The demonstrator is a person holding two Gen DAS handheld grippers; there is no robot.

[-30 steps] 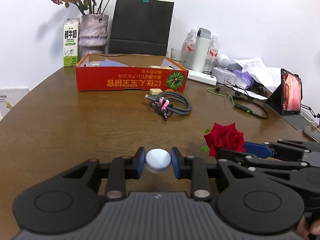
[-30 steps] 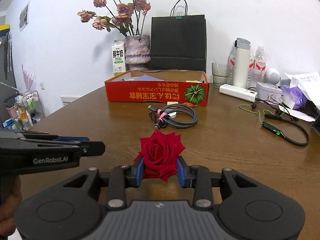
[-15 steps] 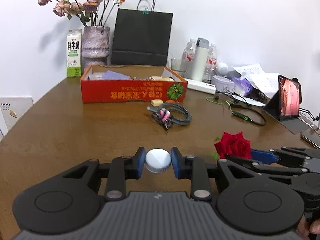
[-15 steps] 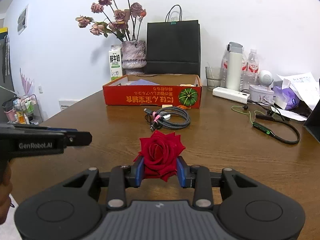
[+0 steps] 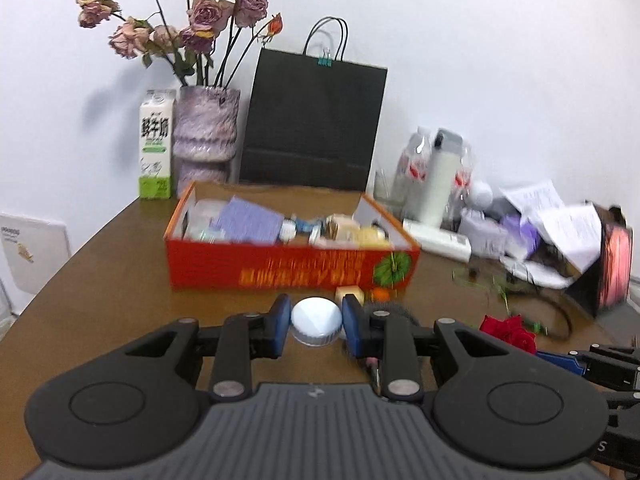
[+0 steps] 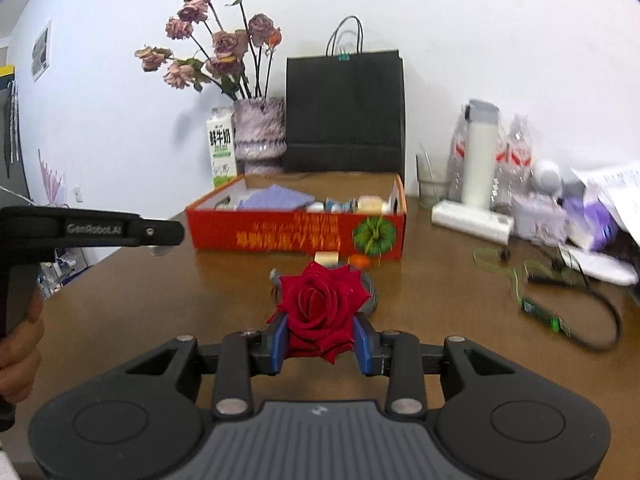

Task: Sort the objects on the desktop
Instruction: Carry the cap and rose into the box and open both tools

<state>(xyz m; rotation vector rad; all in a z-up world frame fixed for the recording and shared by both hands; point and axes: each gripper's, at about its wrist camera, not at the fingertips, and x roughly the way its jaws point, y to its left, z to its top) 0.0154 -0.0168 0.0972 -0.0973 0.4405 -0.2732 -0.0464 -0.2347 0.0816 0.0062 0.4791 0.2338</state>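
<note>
In the red box (image 5: 288, 276), a purple card (image 5: 250, 222) among small packets

bare table (image 5: 104, 280) left, red box (image 5: 288, 268) ahead

white cap (image 5: 316, 320) clamped, red rose (image 6: 322, 312) clamped

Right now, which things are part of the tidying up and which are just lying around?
Part of the job:
- white cap in the left claw
- red rose in the right claw
- red box

Lying about:
- black bag
- milk carton
- vase
</note>
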